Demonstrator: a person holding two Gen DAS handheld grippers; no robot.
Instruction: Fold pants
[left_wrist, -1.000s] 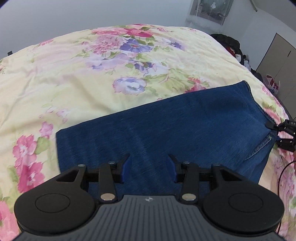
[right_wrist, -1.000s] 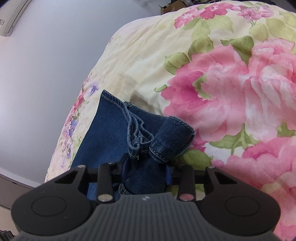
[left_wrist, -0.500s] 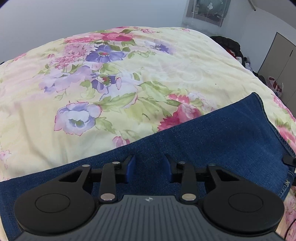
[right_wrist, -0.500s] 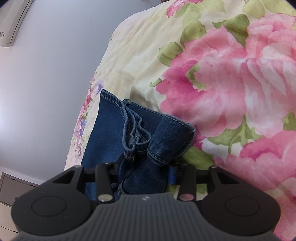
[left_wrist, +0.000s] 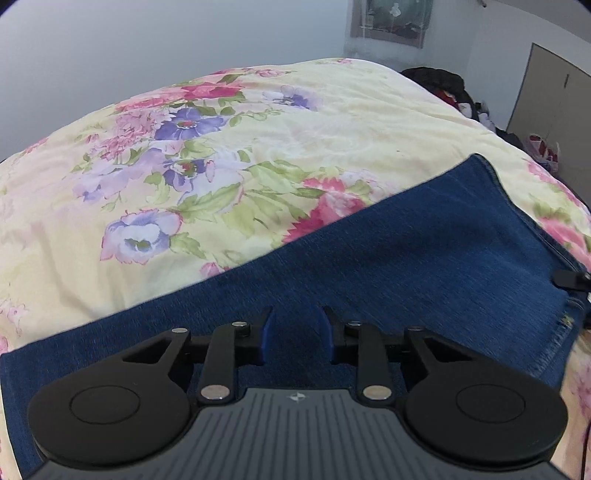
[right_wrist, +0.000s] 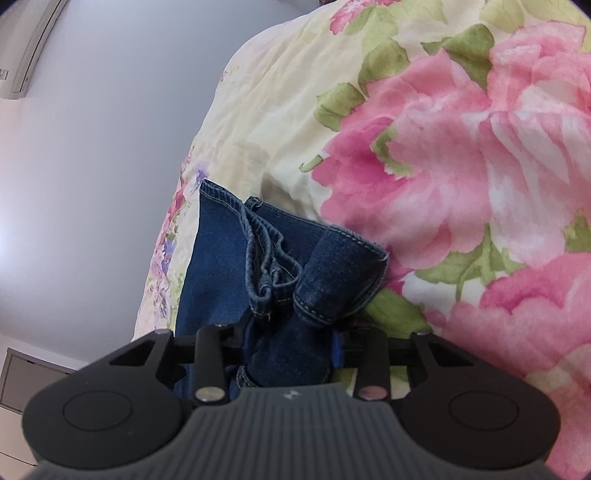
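Dark blue denim pants (left_wrist: 406, 258) lie flat across a floral bedspread (left_wrist: 258, 147). My left gripper (left_wrist: 295, 328) hovers low over the near edge of the denim. Its jaws are closing, with a narrow gap left and only flat fabric showing beneath. In the right wrist view a bunched, hemmed end of the pants (right_wrist: 332, 273) rises between the fingers of my right gripper (right_wrist: 291, 343). Those jaws are closing and the pads press on the denim. A black fingertip (left_wrist: 570, 278) of that right gripper shows at the pants' right edge.
The bedspread (right_wrist: 443, 147) stretches far beyond the pants on all sides. A dark heap of clothes (left_wrist: 443, 83) and a closet door (left_wrist: 546, 92) stand past the bed's far right. A wall air conditioner (right_wrist: 33, 48) and a drawer unit (right_wrist: 22, 380) are on the left.
My left gripper has slid along the pants and lower toward the fabric, and its fingers have narrowed. The right gripper has stayed in place with the denim bunch between its fingers.
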